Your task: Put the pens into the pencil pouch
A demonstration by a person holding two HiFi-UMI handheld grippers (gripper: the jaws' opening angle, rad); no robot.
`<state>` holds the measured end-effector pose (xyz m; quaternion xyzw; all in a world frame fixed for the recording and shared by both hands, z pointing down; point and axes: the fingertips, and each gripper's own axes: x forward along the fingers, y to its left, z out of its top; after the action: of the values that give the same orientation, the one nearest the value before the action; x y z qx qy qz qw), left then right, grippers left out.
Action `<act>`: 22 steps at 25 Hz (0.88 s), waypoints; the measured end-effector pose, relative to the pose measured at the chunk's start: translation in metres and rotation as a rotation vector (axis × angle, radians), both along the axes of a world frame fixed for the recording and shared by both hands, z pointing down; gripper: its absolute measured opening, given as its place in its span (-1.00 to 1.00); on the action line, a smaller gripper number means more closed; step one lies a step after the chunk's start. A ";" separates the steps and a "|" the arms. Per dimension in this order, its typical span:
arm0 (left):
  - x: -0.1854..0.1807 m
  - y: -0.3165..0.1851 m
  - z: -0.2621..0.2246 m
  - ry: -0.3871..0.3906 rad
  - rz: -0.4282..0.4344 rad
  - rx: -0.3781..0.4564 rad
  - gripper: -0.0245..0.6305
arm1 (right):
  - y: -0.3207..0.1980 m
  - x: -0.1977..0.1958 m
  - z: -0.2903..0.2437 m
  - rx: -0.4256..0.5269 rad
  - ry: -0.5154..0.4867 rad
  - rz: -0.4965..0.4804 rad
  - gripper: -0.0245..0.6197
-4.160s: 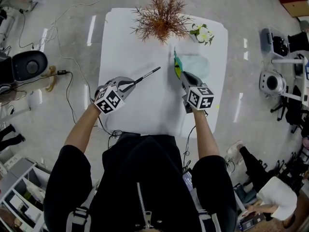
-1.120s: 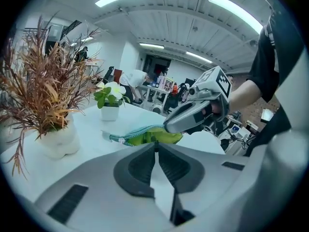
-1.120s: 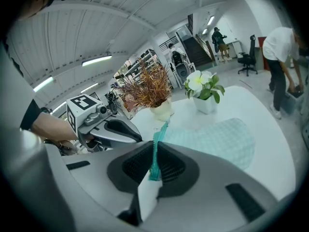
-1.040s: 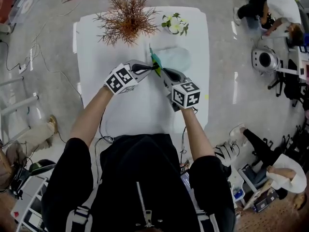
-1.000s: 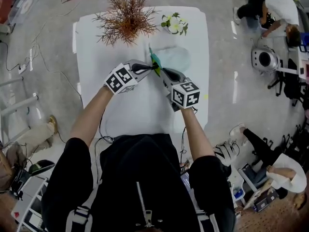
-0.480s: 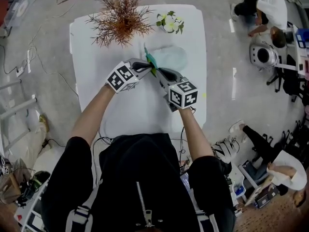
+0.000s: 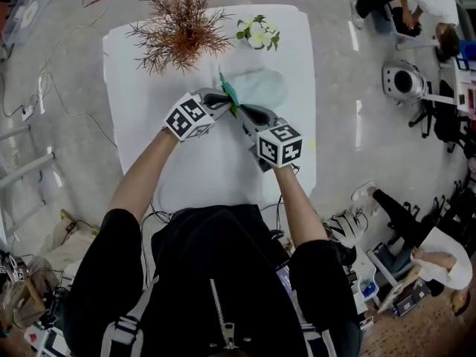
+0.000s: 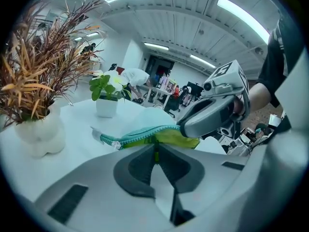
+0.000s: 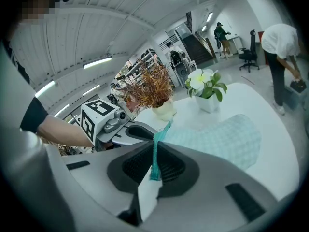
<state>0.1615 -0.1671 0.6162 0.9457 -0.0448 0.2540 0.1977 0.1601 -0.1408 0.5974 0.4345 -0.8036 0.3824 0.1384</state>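
Left hand-held gripper [image 7: 222,100] was clenched on a thin pen [image 8: 155,151], only a sliver showing, its far end at the pouch mouth. Right hand-held gripper [image 7: 239,111] was pinching the pencil pouch [image 7: 262,88] by its teal zipper edge, held raised. The pale checked body lay on the white table [image 7: 145,125].

A white surface [image 7: 141,103] is seen from above. Along its far edge are set a vase of dried rust-brown stems [image 7: 178,28] and, near it, a small white pot of green leaves and white flowers [image 7: 258,36]. Nearer the middle a pale teal pencil pouch [image 7: 262,88] is laid, its zip edge raised.
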 end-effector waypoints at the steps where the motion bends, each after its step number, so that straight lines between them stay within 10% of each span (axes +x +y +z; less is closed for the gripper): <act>1: 0.001 0.000 0.000 0.001 -0.001 -0.001 -0.80 | 0.000 0.000 0.000 -0.001 -0.001 0.001 -0.81; 22: -0.022 -0.006 -0.013 0.020 -0.081 0.046 -0.78 | -0.003 0.003 0.005 -0.008 0.011 0.017 -0.81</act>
<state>0.1398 -0.1726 0.6037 0.9498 -0.0870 0.2353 0.1867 0.1631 -0.1442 0.6029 0.4429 -0.7976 0.3844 0.1412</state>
